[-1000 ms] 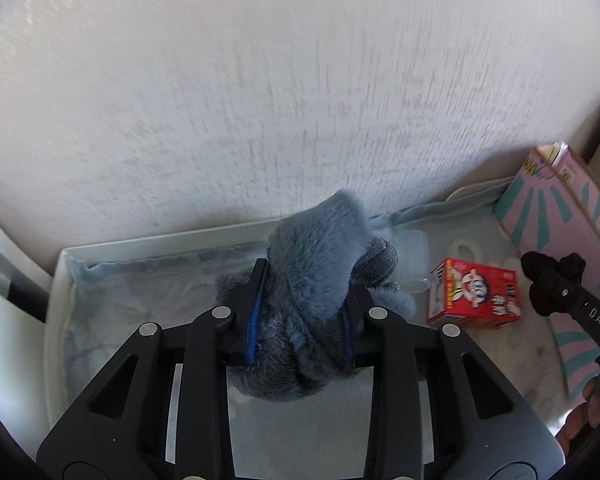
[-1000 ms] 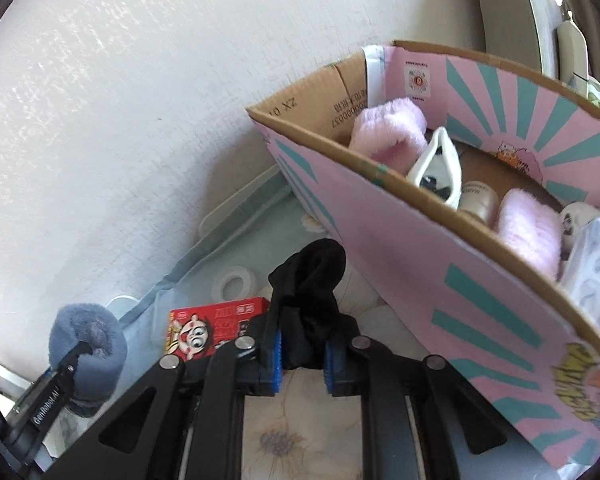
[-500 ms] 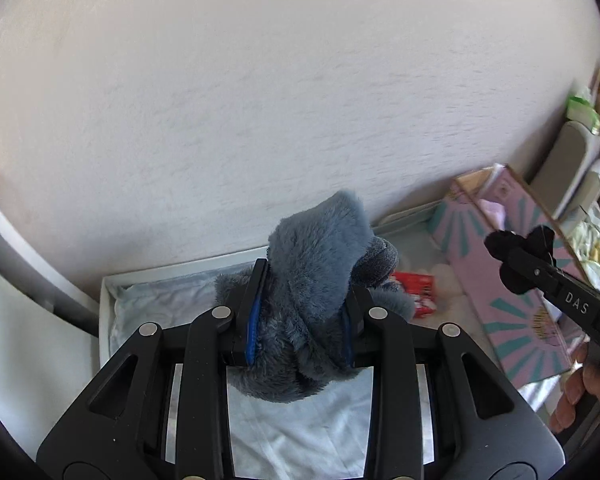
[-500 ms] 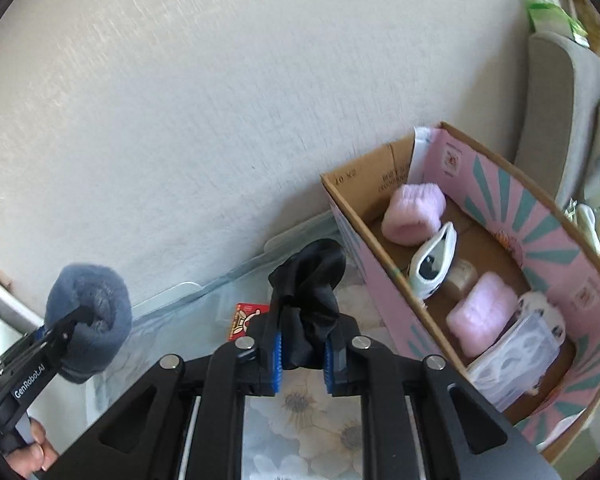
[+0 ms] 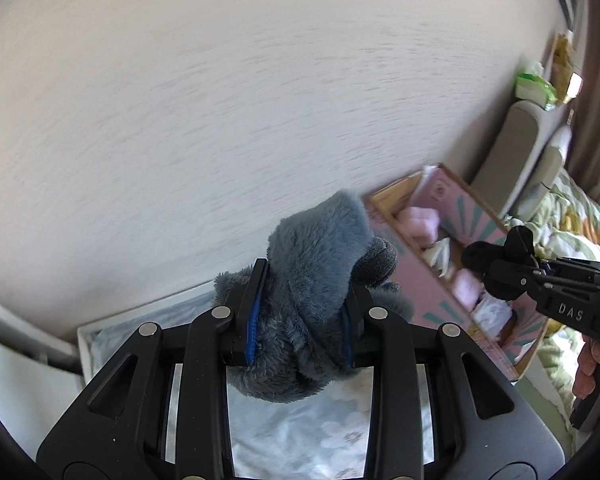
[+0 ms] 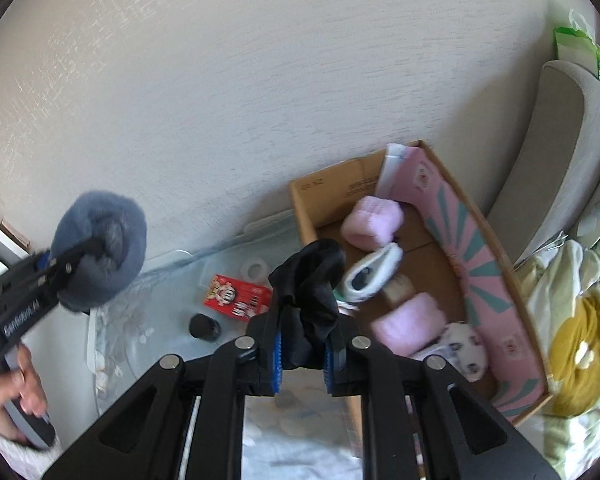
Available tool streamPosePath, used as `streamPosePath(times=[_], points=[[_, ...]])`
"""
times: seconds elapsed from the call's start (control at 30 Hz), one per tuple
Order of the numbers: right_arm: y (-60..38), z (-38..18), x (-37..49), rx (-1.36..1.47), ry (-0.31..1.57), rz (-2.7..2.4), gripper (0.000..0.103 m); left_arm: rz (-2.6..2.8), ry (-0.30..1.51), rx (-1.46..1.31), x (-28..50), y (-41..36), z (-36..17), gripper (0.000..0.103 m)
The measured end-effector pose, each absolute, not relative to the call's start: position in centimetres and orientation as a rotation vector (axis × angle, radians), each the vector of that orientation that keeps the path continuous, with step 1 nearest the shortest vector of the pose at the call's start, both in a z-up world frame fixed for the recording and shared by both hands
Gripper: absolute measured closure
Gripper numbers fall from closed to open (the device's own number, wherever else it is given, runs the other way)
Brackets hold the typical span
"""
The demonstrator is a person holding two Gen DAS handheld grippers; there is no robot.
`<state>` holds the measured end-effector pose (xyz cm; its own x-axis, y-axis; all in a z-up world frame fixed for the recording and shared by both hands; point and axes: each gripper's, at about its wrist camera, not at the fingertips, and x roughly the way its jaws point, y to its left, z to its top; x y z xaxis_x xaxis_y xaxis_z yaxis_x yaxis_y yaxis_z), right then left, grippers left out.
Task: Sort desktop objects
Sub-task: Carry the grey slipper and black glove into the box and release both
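Note:
My left gripper (image 5: pixel 300 328) is shut on a fuzzy grey-blue sock (image 5: pixel 316 264) and holds it high above the table; the sock also shows at the left of the right wrist view (image 6: pixel 100 248). My right gripper (image 6: pixel 302 354) is shut on a black sock (image 6: pixel 308 292) and holds it over the near edge of a pink and teal cardboard box (image 6: pixel 484 264). The box (image 5: pixel 452 200) holds pink fuzzy socks (image 6: pixel 374 222), a white sock (image 6: pixel 374 270) and a patterned white item (image 6: pixel 466 350).
On the floral table cover (image 6: pixel 172 292) lie a red snack box (image 6: pixel 238 298), a roll of clear tape (image 6: pixel 256 268) and a small black cap (image 6: pixel 204 326). A textured wall stands behind. A grey headboard (image 6: pixel 560 152) and bedding (image 6: pixel 576 320) are at the right.
Both grippers have risen well above the table with their socks. The right gripper has moved over the box, whose inside now shows from above.

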<state>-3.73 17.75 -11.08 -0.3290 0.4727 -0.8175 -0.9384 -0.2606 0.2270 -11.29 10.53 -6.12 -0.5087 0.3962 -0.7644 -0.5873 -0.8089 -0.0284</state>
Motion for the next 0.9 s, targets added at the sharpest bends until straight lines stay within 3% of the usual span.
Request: streamPosePath(times=[0.53,0.9], points=[[17.6,-11.9,4.3,-0.835,0.941,1.641,0.089,2.046,0.622,-1.007,-9.3,27.0,-7.2,0.076],[17.4,-16.0,6.1,-0.906,1.039,1.585,0.089,1.912,0.797,-1.053,-8.8,34.9,-11.8,0.076]])
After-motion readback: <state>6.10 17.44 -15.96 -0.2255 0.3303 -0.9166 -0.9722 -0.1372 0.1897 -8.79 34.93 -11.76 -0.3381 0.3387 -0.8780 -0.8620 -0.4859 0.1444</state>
